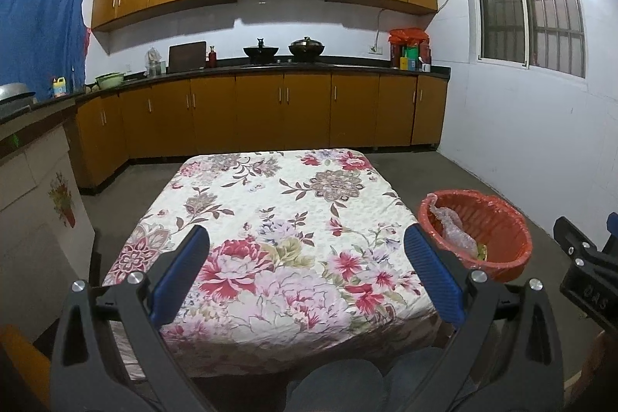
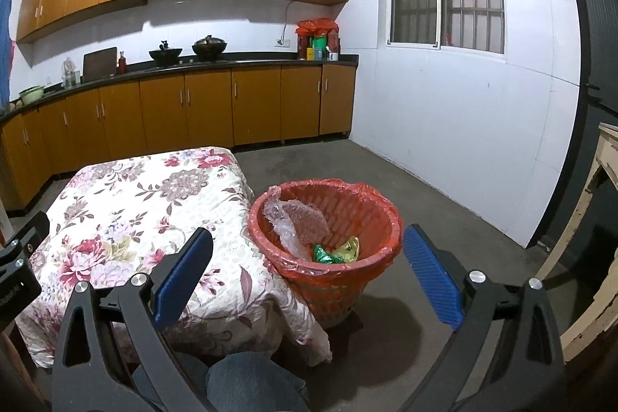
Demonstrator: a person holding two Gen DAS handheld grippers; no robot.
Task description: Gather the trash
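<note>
At about three o'clock from the table, the trash sits in the red bin: soft, light bubble wrap and crinkly wrappers you would pinch by an edge, while your left gripper and right gripper hang spread wide, gripping nothing.

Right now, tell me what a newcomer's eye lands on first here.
First, the floral tablecloth covering the table in the middle of the kitchen. Next, the red trash basket on the floor beside the table, holding bubble wrap and green and yellow wrappers. Both grippers hang open, blue fingers empty.
</note>
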